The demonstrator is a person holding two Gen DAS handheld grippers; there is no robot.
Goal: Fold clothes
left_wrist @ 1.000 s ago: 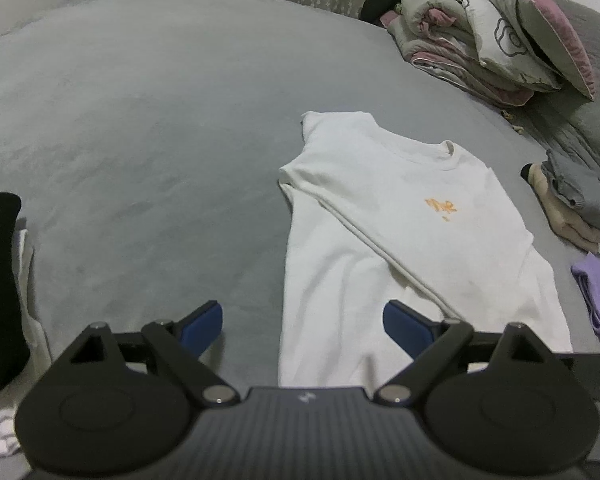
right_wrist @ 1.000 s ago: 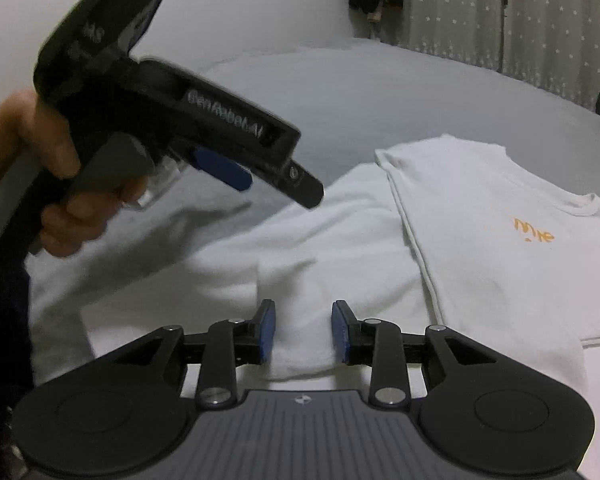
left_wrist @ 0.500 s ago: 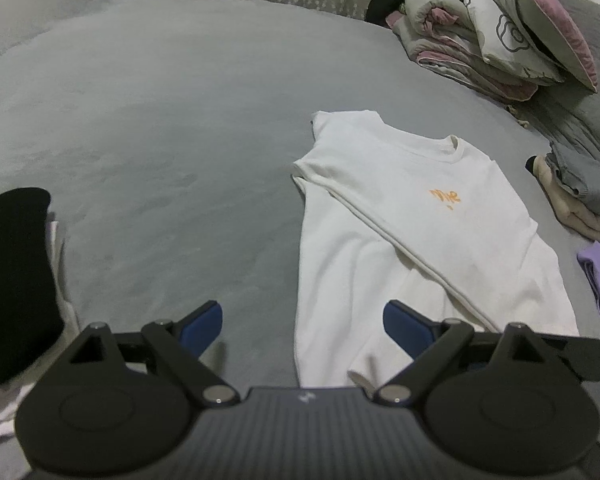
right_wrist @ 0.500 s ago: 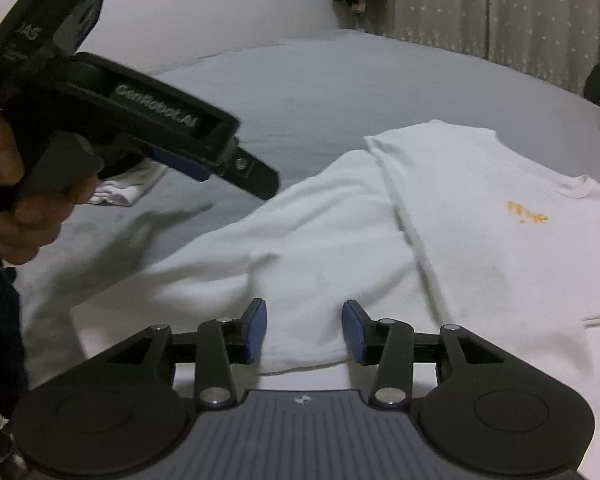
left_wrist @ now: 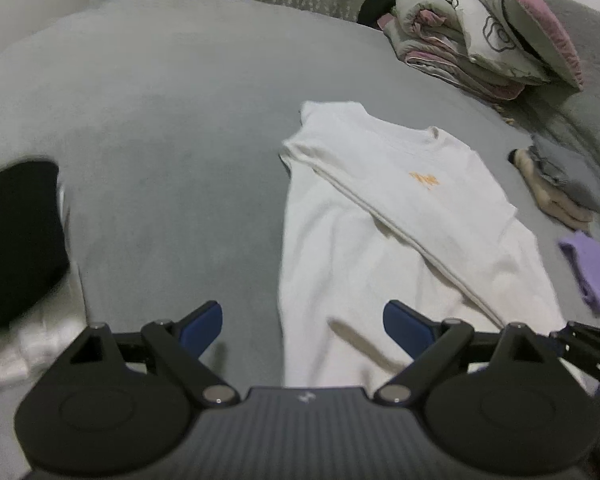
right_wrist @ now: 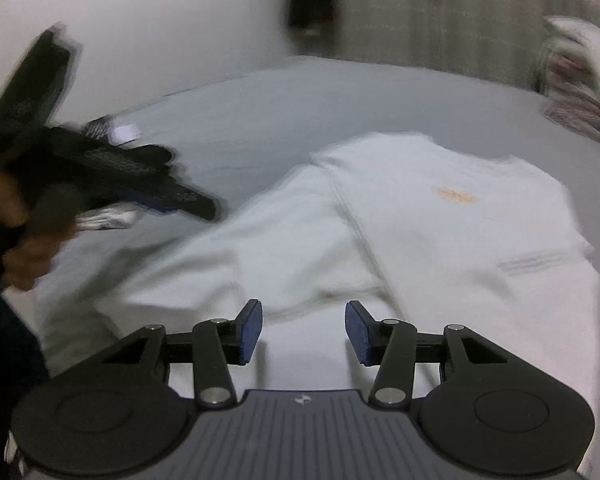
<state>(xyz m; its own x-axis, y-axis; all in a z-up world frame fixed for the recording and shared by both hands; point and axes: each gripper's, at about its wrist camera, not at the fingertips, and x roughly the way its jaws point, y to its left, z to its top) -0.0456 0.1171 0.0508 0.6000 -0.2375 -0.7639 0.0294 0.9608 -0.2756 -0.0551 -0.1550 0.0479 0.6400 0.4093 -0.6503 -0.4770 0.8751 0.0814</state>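
From the left wrist view, the white long-sleeved cotton shirt with a small orange print (left_wrist: 380, 216) is seen spread on the grey bed (left_wrist: 172, 128), one sleeve folded across its front. Compared with a second ago, the shirt sits further right and nearer in frame, so the left claw (left_wrist: 302, 322) has been carried sideways along the hem. Its blue pads stand wide apart, nothing between them, pointed steeply down just short of the hem. A black garment (left_wrist: 16, 240) lies at the left, a folded lilac cloth (left_wrist: 592, 272) at the right, well apart from the shirt.

From the right wrist view, the right claw (right_wrist: 304, 330) is seen with its jaws having just been opening; they stand partly apart above the shirt, no cloth pinched. The sleeve fold is judged released, and the next fold is probably being set up. The left claw is held by a hand (right_wrist: 24, 248) at the left, blurred.
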